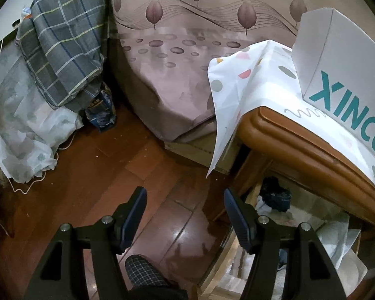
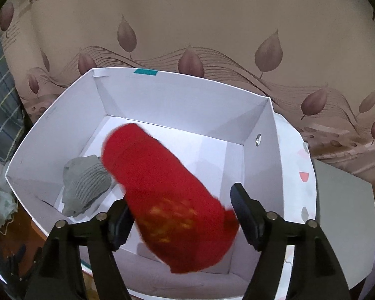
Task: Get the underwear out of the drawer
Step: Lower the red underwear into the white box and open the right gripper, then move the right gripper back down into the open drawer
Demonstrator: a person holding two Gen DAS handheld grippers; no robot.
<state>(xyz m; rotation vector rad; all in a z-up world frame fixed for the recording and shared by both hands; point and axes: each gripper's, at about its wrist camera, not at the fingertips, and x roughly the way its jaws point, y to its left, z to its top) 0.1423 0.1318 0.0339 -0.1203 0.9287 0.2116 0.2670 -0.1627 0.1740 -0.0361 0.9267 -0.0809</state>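
A red garment [image 2: 170,200] with yellow marks hangs blurred between the fingers of my right gripper [image 2: 180,195], over the open white box [image 2: 177,95]. The jaws stand apart and the right pad does not press on the cloth. A grey ribbed garment [image 2: 85,182] lies on the box floor at the left. My left gripper [image 1: 184,192] is open and holds nothing; it hovers above the wood floor, just left of the open drawer [image 1: 218,257]. Inside the drawer lie a dark garment [image 1: 275,195] and some white cloth.
The white box [image 1: 337,57] stands on a spotted cloth [image 1: 237,87] over the wooden nightstand [image 1: 300,145]. A bed [image 1: 177,75] with leaf-print sheets lies behind. A plaid bedding pile [image 1: 62,50] fills the left. A person's plaid slipper [image 1: 145,272] is below my left gripper.
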